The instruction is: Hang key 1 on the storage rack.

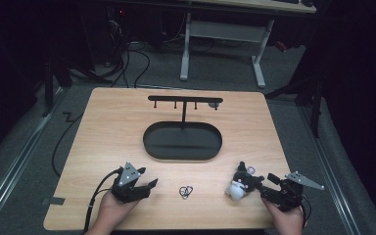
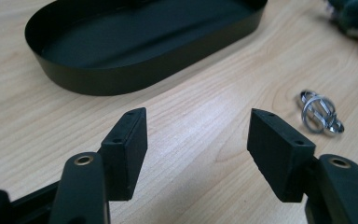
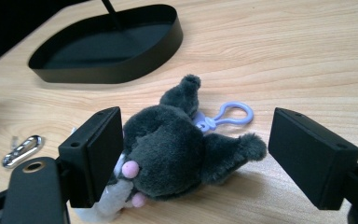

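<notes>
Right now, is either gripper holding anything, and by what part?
Nothing is held. The left gripper is open over bare table. The right gripper is open around the plush toy, which lies on the table ungripped.

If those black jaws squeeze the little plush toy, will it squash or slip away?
The plush toy looks furry and stuffed, so it would probably squash and spring back. Likely light for its size. Its fuzzy surface should grip rather than slip, though the purple clip may dangle when lifted.

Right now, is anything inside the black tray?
The tray looks empty: bare black floor, with just the post of the hook stand rising from its far side. The near wall hides a strip of floor right behind it.
</notes>
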